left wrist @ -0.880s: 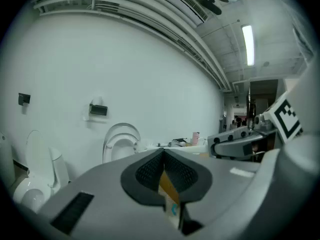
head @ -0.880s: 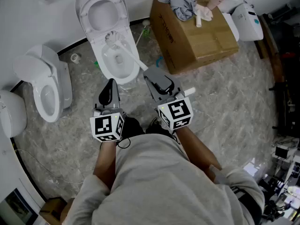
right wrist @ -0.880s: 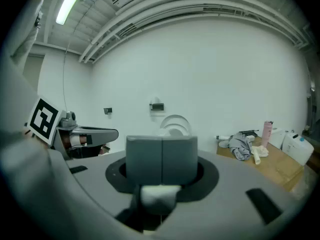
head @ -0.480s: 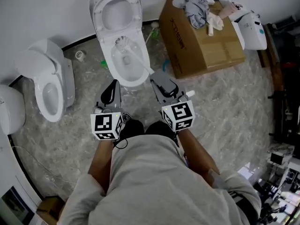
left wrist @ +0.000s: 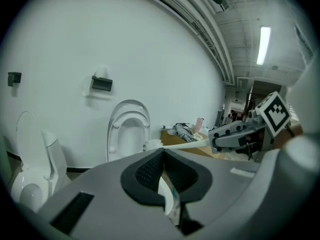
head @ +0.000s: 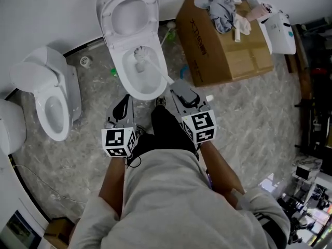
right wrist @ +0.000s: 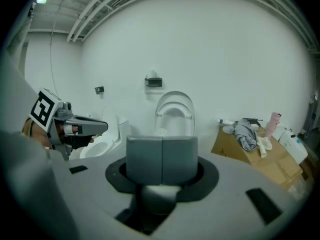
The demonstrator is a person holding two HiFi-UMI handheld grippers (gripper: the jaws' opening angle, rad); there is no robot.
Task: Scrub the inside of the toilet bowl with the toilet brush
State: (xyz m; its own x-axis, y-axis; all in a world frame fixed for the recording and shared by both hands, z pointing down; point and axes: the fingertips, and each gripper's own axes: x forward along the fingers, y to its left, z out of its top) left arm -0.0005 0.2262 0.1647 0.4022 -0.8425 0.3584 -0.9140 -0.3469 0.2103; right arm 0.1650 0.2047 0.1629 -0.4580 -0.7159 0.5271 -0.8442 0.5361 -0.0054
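Observation:
A white toilet [head: 154, 82] stands with its lid up [head: 129, 13] against the wall. The white toilet brush has its head [head: 140, 53] down in the bowl, near the back. Its handle [head: 158, 70] slants back to my right gripper [head: 175, 85], which is shut on it. In the right gripper view the grey pads [right wrist: 161, 149] meet over the white handle [right wrist: 157, 194]. My left gripper [head: 124, 99] hangs shut in front of the bowl's left side with nothing in it. The left gripper view shows the brush head [left wrist: 152, 144] and the right gripper [left wrist: 239, 134].
A second toilet [head: 52, 100] stands to the left. A cardboard box [head: 228, 45] with clothes and bottles on top sits to the right of the bowl, and a white appliance [head: 280, 32] lies beyond it. The person's dark legs [head: 166, 128] are between the grippers.
The brush head has slid a little from the bowl's rear rim toward its middle. The person has stepped closer, and a dark leg now shows between the grippers.

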